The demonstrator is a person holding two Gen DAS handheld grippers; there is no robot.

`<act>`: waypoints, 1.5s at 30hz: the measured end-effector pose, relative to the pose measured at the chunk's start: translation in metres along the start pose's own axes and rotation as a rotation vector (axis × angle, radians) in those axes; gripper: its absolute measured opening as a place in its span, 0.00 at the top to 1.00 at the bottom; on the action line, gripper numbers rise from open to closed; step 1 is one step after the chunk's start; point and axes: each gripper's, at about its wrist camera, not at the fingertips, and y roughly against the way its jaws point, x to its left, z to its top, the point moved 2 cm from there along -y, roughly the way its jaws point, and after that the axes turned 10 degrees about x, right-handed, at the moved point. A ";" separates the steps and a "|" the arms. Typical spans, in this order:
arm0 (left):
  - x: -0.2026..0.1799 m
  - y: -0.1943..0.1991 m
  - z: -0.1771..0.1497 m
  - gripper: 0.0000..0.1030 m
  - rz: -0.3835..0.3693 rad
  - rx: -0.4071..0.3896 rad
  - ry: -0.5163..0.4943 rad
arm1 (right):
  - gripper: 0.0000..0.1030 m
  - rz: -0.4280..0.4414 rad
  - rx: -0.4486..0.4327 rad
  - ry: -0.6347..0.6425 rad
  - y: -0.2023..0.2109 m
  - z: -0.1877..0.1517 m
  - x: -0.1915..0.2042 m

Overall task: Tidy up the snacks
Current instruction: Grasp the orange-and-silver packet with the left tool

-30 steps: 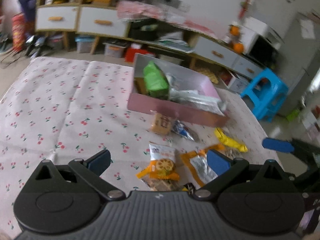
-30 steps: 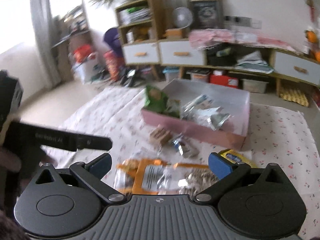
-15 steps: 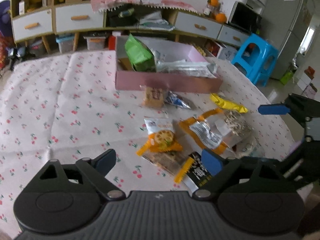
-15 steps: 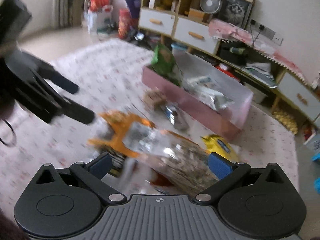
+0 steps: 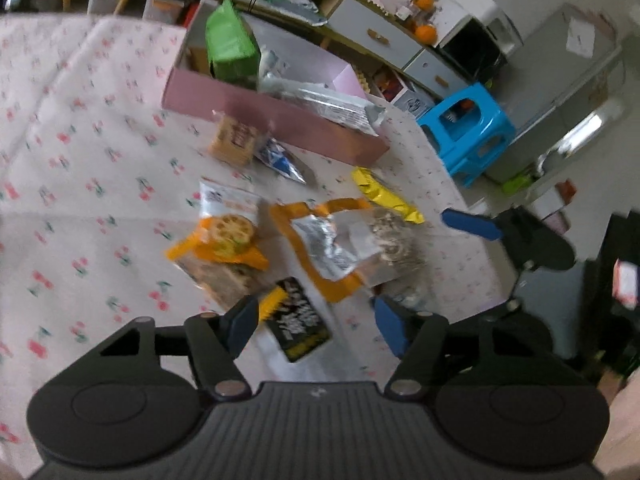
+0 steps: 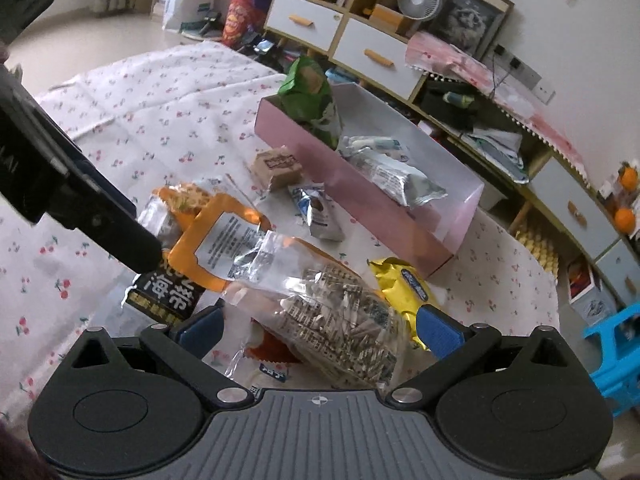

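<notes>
Left gripper (image 5: 316, 322) closing around black seaweed packet (image 5: 300, 320), pads not yet touching. Right gripper (image 6: 318, 330) open over seed bag (image 6: 340, 316). Centre packet, avoid neighbours.

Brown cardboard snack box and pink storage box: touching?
Apart. In the right wrist view a strip of cherry-print tablecloth shows between the brown cardboard snack box and the pink storage box.
</notes>
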 end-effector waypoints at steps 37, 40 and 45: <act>0.056 0.032 0.019 0.93 0.108 -0.065 0.284 | 0.02 0.044 -0.041 -0.037 -0.014 0.008 -0.026; 0.052 0.033 0.018 0.88 0.165 -0.021 0.170 | 0.02 0.064 -0.048 -0.039 -0.012 0.009 -0.029; 0.021 0.033 0.018 0.39 0.387 -0.027 -0.217 | 0.02 0.104 -0.067 -0.011 -0.005 0.007 -0.038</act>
